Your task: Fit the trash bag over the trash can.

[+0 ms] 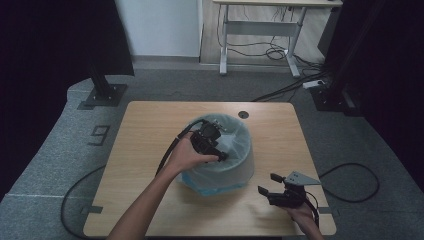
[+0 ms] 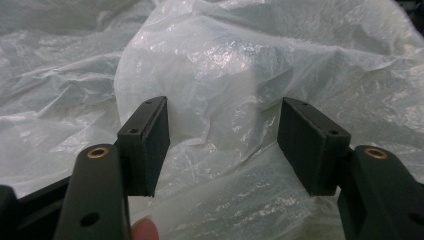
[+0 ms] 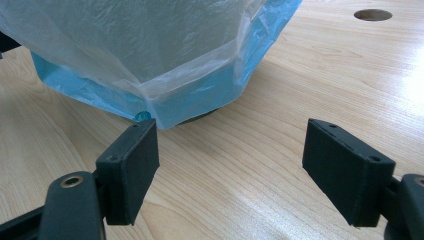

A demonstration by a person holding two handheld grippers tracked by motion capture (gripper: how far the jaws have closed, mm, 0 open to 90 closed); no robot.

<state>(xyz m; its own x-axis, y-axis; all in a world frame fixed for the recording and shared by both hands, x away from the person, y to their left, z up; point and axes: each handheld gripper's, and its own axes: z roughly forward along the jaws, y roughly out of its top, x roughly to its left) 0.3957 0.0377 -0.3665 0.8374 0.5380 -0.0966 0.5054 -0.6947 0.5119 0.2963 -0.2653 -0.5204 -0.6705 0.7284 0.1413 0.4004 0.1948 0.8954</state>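
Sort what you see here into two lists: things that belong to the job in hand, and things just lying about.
Part of the job:
- bin lined with a plastic bag
- left gripper, jaws open over the bag
- right gripper, open, low on the table

Just lying about:
- desk frame at the back
- floor cables

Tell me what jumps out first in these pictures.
A bin wrapped in a crinkled translucent plastic bag sits mid-table, its blue hem pooled on the wooden table. The left gripper reaches into its top, jaws open over the film; the right gripper waits open near the table's front right corner.
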